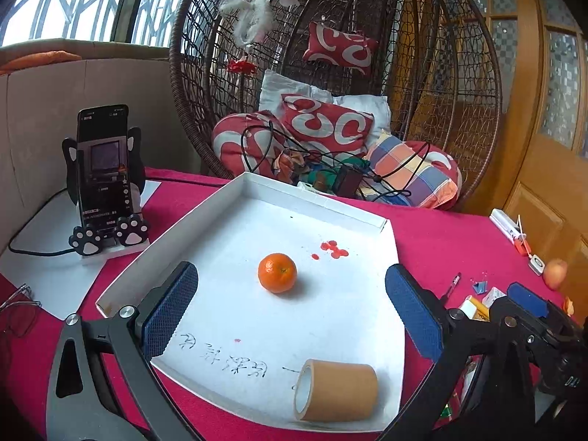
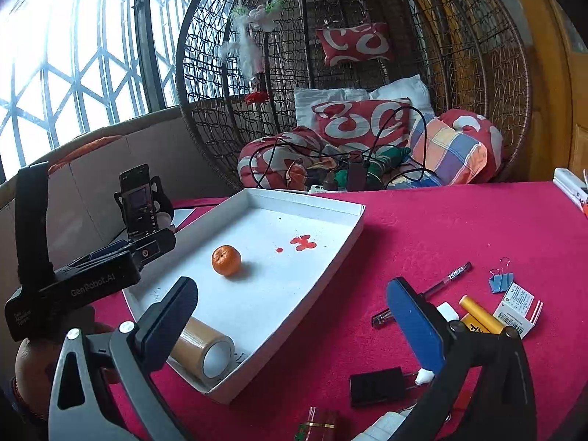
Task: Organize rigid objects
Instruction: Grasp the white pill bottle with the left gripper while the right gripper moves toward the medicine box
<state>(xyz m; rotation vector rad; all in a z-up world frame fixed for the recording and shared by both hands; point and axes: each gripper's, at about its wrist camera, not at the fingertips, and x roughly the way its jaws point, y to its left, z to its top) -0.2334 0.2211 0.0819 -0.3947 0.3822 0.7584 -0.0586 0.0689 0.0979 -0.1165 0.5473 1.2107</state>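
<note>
Tongs [image 1: 290, 316] [image 2: 290, 325] both wide open, empty, orange [image 1: 277, 272] and tape roll [image 1: 336, 391] in white tray [image 1: 316, 198].

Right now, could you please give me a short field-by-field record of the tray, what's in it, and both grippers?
tray: white tray on the red tablecloth
in tray: orange, upright; tape roll on its side at the near edge
tray marks: red stains
left gripper: open, empty
right gripper: open, empty
outside tray: pen, binder clip, phone on stand
</note>
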